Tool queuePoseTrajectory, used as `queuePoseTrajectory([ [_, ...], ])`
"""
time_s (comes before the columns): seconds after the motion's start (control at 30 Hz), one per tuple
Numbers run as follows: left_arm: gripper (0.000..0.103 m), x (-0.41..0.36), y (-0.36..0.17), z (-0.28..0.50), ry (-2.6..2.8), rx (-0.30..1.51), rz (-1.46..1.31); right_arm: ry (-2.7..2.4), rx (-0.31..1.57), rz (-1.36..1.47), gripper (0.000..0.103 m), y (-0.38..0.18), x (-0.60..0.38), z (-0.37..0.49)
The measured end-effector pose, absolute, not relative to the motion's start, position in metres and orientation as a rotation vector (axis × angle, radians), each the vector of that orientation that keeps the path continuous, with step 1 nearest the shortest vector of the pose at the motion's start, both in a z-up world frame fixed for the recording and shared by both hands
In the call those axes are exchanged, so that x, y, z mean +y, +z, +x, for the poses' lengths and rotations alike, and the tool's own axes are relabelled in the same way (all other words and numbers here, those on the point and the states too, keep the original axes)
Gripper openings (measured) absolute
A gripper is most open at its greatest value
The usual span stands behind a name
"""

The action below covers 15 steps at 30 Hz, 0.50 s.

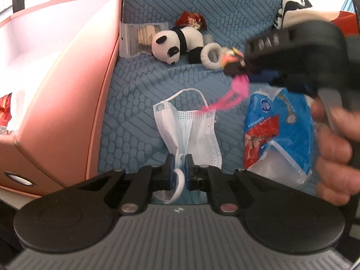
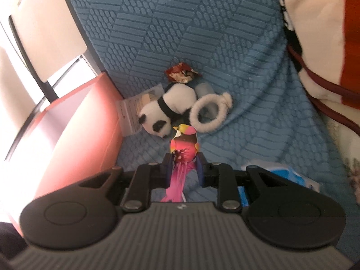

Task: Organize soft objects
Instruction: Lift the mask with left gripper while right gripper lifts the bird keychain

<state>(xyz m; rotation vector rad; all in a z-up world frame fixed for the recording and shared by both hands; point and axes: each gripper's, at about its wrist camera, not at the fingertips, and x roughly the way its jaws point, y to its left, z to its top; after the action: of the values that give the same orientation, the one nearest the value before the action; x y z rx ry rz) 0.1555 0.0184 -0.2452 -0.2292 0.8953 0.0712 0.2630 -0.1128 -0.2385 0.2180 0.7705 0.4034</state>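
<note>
My left gripper (image 1: pixel 179 162) is shut on a white and pale blue face mask (image 1: pixel 191 130) that hangs over the blue sofa cover (image 1: pixel 139 85). My right gripper (image 2: pixel 184 160) is shut on a pink and black soft toy (image 2: pixel 183 148) with a pink tail; the toy also shows in the left wrist view (image 1: pixel 236 67), held above the mask. A panda plush (image 1: pixel 177 42) lies at the back next to a white fluffy ring (image 1: pixel 211 55); both show in the right wrist view, the panda plush (image 2: pixel 166 110) and the ring (image 2: pixel 209 112).
An open pink box (image 1: pixel 58 90) stands at the left, with a red packet (image 1: pixel 5 110) inside. A blue tissue pack (image 1: pixel 279 132) lies at the right. A red wrapper (image 1: pixel 191 20) and a clear packet (image 1: pixel 139 38) lie behind the panda. A cushion (image 2: pixel 315 45) sits at the right.
</note>
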Motion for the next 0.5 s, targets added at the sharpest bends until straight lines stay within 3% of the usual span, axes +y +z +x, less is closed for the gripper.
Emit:
queuePoseTrajectory([
  [0.5, 0.008, 0.027, -0.215, 0.142, 0.068, 0.801, -0.191, 0.38, 0.774, 0.103, 0.026, -0.226, -0.123, 0.206],
])
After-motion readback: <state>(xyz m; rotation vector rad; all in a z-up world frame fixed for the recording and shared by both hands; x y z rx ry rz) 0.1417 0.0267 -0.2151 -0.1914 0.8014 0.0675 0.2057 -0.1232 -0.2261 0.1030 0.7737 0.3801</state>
